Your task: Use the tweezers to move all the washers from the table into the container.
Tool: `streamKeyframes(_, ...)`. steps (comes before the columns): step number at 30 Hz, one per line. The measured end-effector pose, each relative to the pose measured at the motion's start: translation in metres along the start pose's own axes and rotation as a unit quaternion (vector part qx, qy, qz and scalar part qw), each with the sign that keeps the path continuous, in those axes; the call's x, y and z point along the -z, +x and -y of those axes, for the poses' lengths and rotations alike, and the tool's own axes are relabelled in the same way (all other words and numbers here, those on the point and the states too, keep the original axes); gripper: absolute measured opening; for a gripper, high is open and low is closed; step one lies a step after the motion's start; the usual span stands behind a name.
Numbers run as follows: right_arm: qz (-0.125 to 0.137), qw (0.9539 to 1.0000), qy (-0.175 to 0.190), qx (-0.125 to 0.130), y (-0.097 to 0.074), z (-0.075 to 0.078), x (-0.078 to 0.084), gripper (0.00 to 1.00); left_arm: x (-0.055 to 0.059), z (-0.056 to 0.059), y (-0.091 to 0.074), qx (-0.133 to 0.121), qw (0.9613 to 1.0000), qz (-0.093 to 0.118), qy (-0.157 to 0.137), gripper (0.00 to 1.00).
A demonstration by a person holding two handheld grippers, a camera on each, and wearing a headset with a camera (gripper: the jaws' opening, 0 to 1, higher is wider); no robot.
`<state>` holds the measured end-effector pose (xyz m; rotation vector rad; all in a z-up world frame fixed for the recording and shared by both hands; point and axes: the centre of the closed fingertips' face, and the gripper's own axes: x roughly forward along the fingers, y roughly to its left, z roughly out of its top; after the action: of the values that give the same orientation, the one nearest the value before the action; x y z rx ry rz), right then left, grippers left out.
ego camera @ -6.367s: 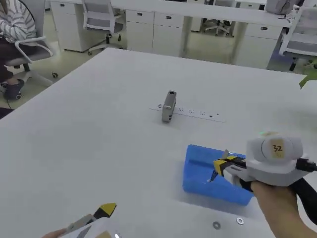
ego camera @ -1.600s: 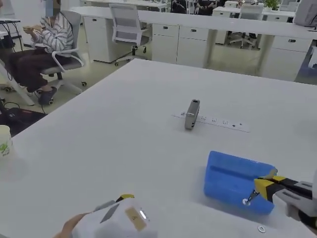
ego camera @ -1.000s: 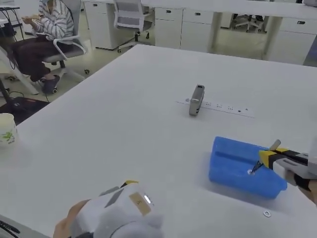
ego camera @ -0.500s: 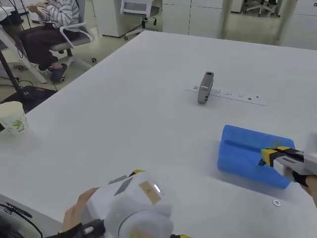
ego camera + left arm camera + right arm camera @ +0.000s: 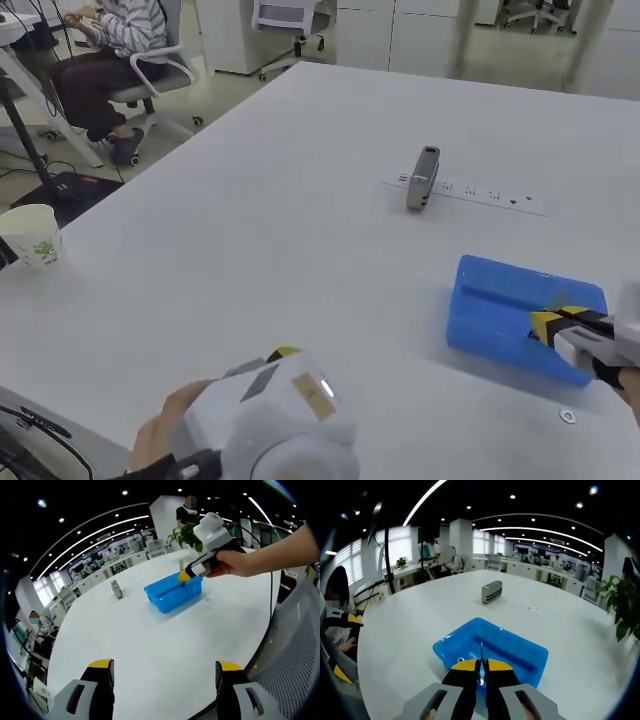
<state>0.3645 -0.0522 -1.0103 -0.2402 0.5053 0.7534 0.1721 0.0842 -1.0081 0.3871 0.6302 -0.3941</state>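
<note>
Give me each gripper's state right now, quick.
Left gripper: open, empty.
Right gripper: shut on the tweezers, over the blue container.

A broad white table (image 5: pixel 280 230) is seen, with a flush socket strip (image 5: pixel 490 195) set into its top toward the far side. A small grey block (image 5: pixel 423 178) is stood at the left end of that strip. A blue container (image 5: pixel 500 310) is placed nearer, toward the right edge. One washer (image 5: pixel 568 416) is laid flat on the bare surface just beside the container's near corner. A paper cup (image 5: pixel 30 235) is stood upright at the table's left edge, well apart from the rest.
</note>
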Motion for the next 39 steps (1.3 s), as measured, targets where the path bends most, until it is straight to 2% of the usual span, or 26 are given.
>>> streamKeyframes(11,-0.001,0.9999,0.013,0.003,0.000,0.005,0.002,0.02,0.000,0.000,0.000,-0.001,1.0000,-0.001,0.001,0.85)
streamKeyframes(17,0.016,0.9996,0.022,0.008,-0.009,0.007,-0.009,0.02,0.000,-0.001,0.000,-0.004,1.0000,0.001,0.001,0.85)
streamKeyframes(23,0.054,0.9971,0.052,0.014,-0.029,0.009,-0.030,0.02,-0.001,-0.002,-0.001,-0.006,1.0000,0.003,0.005,0.85)
streamKeyframes(29,0.082,0.9945,0.064,0.017,-0.057,0.002,-0.044,0.02,0.000,-0.001,-0.001,-0.003,1.0000,0.002,-0.004,0.85)
streamKeyframes(35,0.082,0.9953,0.050,0.015,-0.076,-0.009,-0.040,0.02,-0.001,0.001,-0.001,0.002,1.0000,0.003,-0.005,0.85)
streamKeyframes(39,0.072,0.9961,0.048,0.017,-0.083,-0.006,-0.029,0.02,-0.001,0.001,-0.001,0.003,1.0000,0.005,-0.006,0.85)
